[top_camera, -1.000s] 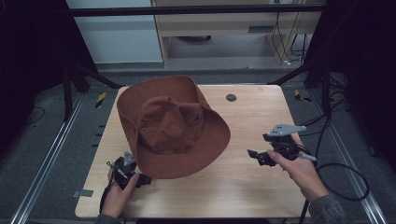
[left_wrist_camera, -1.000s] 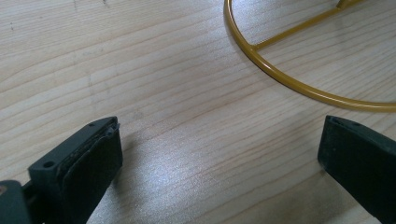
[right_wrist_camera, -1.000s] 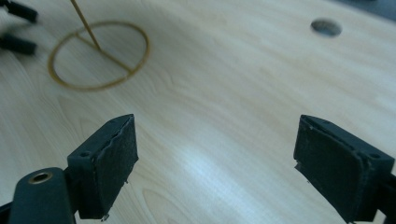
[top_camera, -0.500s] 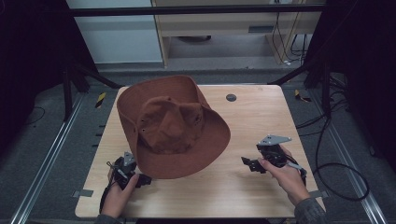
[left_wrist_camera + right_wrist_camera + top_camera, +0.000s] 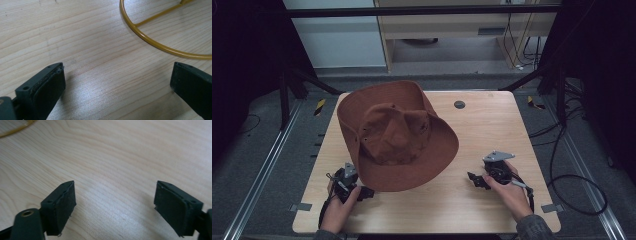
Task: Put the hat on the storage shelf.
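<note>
A big brown hat sits on the wooden desk, a bit left of the middle, and it leans so its brim sticks up at the far side. Its top is dented and its wide brim reaches toward the near edge. The hat rests on a yellow wire ring, and the left gripper view shows a curve of that ring lying flat on the wood with one thin bar crossing inside it. The left claw is at the near left, just beside the hat's brim, held in a hand low over the desk. Its two black jaws are wide apart with only bare wood between them. The right claw is at the near right, well apart from the hat, and it points left toward it. The hand holding it rests near the desk edge. Its jaws are wide apart too, with nothing but wood between them. A small round dark spot is on the desk at the far side, right of the hat. A black cable loops on the floor to the right of the desk.
</note>
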